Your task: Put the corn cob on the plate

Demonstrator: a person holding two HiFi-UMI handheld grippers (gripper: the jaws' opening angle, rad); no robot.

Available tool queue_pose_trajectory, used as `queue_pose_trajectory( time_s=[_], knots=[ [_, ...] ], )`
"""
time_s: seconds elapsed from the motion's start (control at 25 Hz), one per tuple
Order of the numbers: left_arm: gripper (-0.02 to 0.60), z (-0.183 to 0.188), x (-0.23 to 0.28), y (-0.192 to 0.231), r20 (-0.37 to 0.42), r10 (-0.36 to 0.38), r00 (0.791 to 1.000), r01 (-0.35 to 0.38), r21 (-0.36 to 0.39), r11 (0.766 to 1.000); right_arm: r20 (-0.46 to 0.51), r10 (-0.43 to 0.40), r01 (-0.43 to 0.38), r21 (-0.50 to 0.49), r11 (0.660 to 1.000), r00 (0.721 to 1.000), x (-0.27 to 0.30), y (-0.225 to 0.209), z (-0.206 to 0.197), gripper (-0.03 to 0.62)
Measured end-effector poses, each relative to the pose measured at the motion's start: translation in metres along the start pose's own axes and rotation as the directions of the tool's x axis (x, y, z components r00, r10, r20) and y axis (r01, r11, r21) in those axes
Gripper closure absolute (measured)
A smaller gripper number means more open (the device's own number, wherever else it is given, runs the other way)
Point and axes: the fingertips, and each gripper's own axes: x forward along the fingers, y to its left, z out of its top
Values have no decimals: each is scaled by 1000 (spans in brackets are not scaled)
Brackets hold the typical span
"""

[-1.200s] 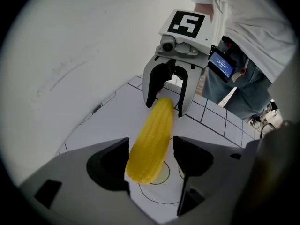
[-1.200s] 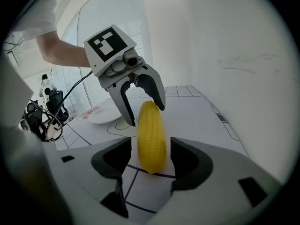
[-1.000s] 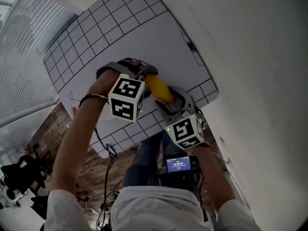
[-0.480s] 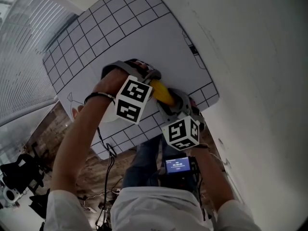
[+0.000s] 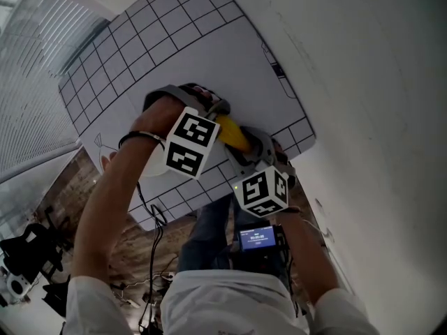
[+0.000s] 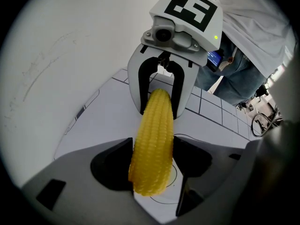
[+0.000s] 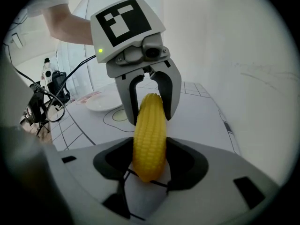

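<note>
Head view: marker cubes (image 5: 190, 142) cover both sets of jaws, so only the mid stretch of the corn cob (image 5: 232, 134) shows, yellow, at frame ctr btw the two. The plate (image 5: 148, 169) is mostly under the L forearm (image 5: 115, 187) & cube; just a white edge shows at ctr-left.

Gripper views settle the rest. L gripper (image 6: 151, 171) has the cob's near end btw its jaws, which have just been closing, pads against both flanks. R gripper (image 7: 149, 163) grips the other end the same way, jaws also just closed in, fairly wide round it. Cob spans gripper to gripper over the grid mat (image 5: 199, 44), well apart from the plate, which sits upper left in R gripper view. Can't tell whether the cob's underside touches the mat or is clear of it.

Writing: cubes carry b/w square codes only, no words. A small blue-lit screen (image 5: 258, 238), lower ctr of head view, has text too small to read. A dark strip (image 5: 277, 68) at the mat's right edge is unreadable. Printed outlines (image 6: 171, 191) on the mat under the cob are partly covered.
</note>
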Motion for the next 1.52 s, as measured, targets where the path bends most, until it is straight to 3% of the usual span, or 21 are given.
queue_pose_trajectory(
  time_s=[0.4,0.72,1.12,1.32,1.52],
  knots=[
    [311,2,-19,1,12,30,999,-29,-57,998,9,35,-34,-56,998,999,-11,-1,16,372],
    [311,-4,-53,-11,14,75,997,-72,-169,983,11,102,-99,-146,984,995,-25,11,47,372],
    [311,-33,-97,-44,-33,163,986,-165,-336,927,31,205,-185,-318,930,978,-26,45,98,372],
    [311,-46,-115,-69,-50,204,978,-206,-427,881,14,272,-243,-407,880,962,-23,69,118,372],
    [311,-58,-126,-91,-82,252,964,-258,-513,819,-11,340,-302,-488,819,940,-20,91,131,372]
  ],
)
